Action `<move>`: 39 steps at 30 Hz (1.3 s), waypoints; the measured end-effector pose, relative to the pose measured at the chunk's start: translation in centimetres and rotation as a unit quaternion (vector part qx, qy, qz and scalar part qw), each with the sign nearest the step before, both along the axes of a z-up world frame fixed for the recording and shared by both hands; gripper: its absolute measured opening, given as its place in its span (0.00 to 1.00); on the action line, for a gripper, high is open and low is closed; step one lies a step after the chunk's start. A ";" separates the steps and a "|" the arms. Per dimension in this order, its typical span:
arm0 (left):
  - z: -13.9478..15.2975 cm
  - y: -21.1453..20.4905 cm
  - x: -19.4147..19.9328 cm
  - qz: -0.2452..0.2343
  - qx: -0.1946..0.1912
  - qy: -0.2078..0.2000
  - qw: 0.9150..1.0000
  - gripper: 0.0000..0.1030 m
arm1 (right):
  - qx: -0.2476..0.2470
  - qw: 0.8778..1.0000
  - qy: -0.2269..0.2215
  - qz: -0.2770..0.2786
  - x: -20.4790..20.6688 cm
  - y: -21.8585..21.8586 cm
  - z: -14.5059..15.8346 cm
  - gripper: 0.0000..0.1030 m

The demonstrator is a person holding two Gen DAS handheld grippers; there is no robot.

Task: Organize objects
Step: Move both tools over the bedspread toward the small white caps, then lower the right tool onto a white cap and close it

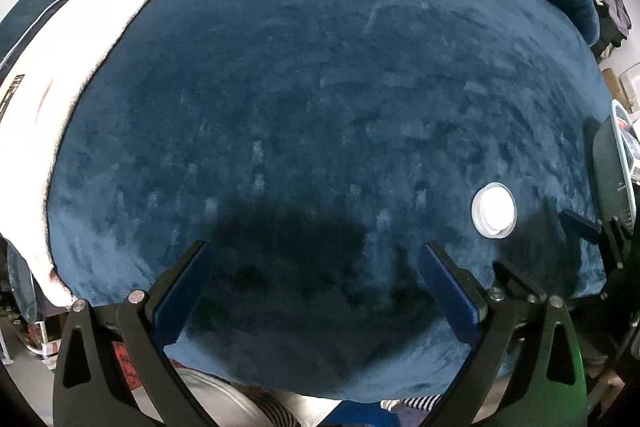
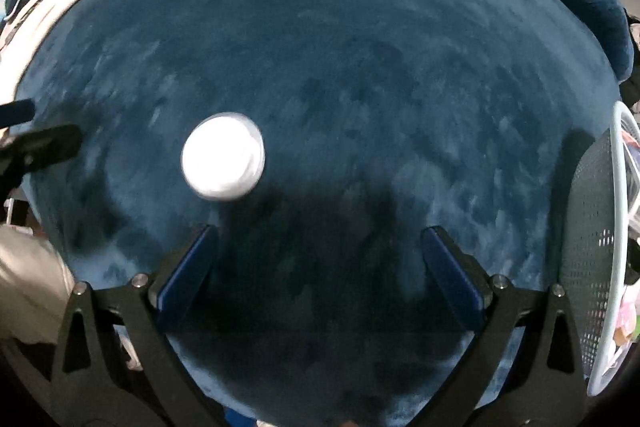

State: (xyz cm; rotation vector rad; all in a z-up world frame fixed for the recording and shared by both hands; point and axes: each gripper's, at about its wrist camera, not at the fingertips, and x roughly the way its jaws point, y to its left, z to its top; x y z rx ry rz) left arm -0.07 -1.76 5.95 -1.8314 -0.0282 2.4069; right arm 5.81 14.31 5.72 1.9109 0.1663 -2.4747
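- Big dark blue blanket (image 1: 320, 87) fills pretty much everything under me.
- Perforated basket (image 2: 592, 227) sits at the right edge of it.
- My left gripper (image 1: 316, 275) and right gripper (image 2: 320, 259) both hang over the fabric, jaws spread wide, nothing in them.
- Small white round lid (image 2: 223, 157) lies flat on the blanket, ahead-left of my right gripper, apart from the basket.

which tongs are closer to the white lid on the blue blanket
Right. The white lid lies just ahead-left of the right tongs; from the left tongs it sits farther off to the right.
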 end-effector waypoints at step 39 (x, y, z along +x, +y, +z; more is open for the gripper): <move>-0.3 -1.7 -0.4 0.007 0.011 -0.001 1.000 0.99 | -0.060 0.997 0.033 0.026 2.3 0.1 2.4 1.00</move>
